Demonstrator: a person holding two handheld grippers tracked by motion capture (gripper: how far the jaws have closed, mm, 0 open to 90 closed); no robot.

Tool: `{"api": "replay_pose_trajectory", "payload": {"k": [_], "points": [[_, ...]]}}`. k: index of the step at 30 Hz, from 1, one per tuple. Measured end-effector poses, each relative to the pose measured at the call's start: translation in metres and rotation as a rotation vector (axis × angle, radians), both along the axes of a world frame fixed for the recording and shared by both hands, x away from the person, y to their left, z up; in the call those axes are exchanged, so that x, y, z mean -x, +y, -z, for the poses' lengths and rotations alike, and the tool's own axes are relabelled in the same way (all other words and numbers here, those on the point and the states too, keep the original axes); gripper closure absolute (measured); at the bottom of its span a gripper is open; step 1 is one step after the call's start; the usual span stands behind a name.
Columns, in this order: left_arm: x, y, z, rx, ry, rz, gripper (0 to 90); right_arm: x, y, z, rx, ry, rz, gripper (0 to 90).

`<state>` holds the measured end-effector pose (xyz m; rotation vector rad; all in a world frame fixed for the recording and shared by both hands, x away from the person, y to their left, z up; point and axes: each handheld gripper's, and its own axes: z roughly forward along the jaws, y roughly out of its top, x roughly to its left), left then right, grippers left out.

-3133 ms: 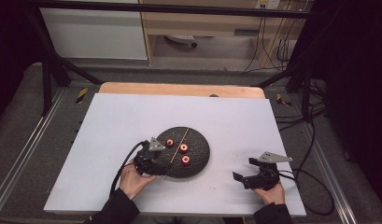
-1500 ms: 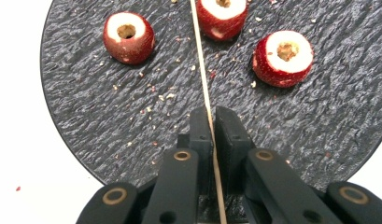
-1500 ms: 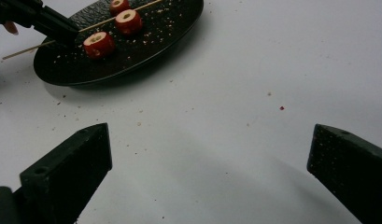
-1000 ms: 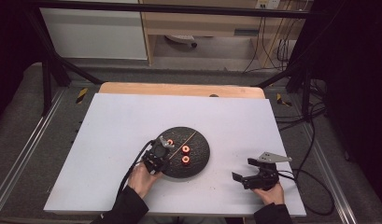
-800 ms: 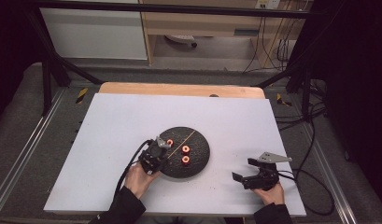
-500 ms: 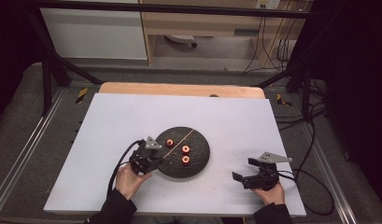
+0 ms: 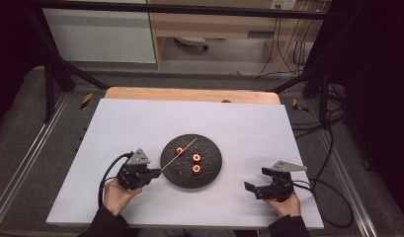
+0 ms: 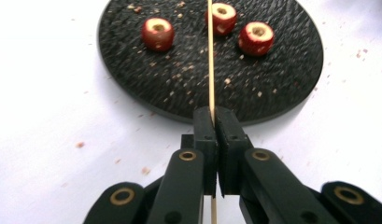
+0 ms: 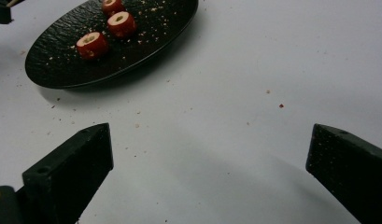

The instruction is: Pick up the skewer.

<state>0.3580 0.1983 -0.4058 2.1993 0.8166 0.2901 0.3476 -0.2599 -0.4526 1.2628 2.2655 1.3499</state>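
A round black plate (image 7: 209, 173) lies in the middle of the white table and carries three small red cored fruits (image 7: 196, 158). My left gripper (image 7: 157, 173) sits just left of the plate, shut on a thin wooden skewer (image 7: 179, 153) that slants up over the plate past the far-left fruit (image 7: 180, 151). In the left gripper view the skewer (image 8: 210, 56) runs straight up from the closed jaws across the plate (image 8: 170, 88), beside the middle fruit (image 8: 221, 17). My right gripper (image 7: 249, 186) rests at the front right, open and holding nothing. Its view looks across at the plate (image 9: 53, 70) and fruits (image 9: 91, 44).
Crumbs are scattered over the plate and the white tabletop (image 7: 239, 123). A wooden strip (image 7: 189, 95) borders the table's far edge. Black frame rails and cables stand beyond the right side. Bare table surface lies all around the plate.
My left gripper has pulled back to the left off the plate, drawing the skewer with it. The right gripper has stayed still.
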Motion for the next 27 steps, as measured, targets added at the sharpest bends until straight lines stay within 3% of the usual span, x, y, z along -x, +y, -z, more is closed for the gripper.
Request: {"api": "replay_pose_trajectory", "payload": {"k": [3,8,13,21,27], "points": [[0.005,0.013,0.002,0.037,-0.010,0.002,87.6,0.000,0.005,-0.002,0.008,0.004,-0.002,1.5],[0.012,0.030,0.010,0.040,-0.038,0.008,87.7,-0.001,0.015,-0.006,0.040,0.000,-0.016,1.5],[0.017,0.044,0.012,0.082,-0.049,0.013,87.6,-0.003,0.027,-0.014,0.048,-0.002,-0.033,1.5],[0.025,0.053,0.016,0.111,-0.068,0.024,87.6,-0.010,0.054,-0.027,0.074,0.009,-0.068,2.0],[0.027,0.057,0.023,0.123,-0.058,0.026,87.6,-0.019,0.074,-0.035,0.083,0.018,-0.088,2.2]]}}
